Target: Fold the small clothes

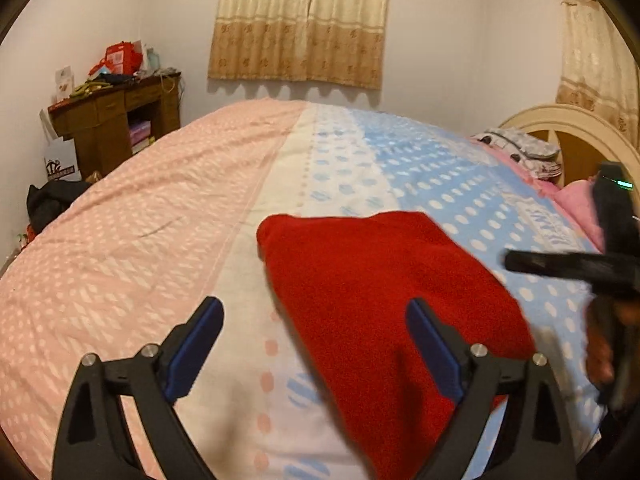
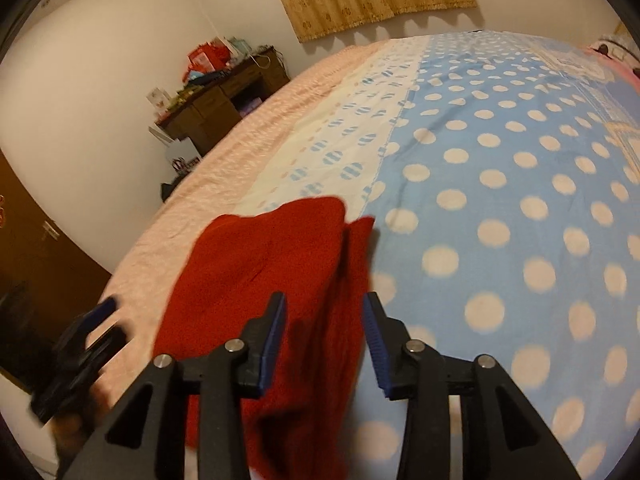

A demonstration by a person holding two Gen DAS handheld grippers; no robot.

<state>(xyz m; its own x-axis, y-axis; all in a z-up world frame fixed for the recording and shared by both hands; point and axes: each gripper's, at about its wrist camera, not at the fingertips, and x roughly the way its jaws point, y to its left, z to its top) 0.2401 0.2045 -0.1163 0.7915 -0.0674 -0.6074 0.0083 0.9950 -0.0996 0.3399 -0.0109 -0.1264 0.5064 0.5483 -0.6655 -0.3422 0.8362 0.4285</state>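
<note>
**Red garment lay on the bed, both tongs apart**

From the left wrist, the bed (image 1: 140, 208) filled a room with a beige curtain (image 1: 300, 20) behind it. A red garment (image 1: 380, 288) lay on the bed's white and blue stripes. The left tongs (image 1: 316, 320) stood wide, gripping nothing, above the garment's near-left edge.

From the right wrist, the right tongs (image 2: 324, 320) stood partly open over the garment (image 2: 264, 264), pads not pressing it.
</note>
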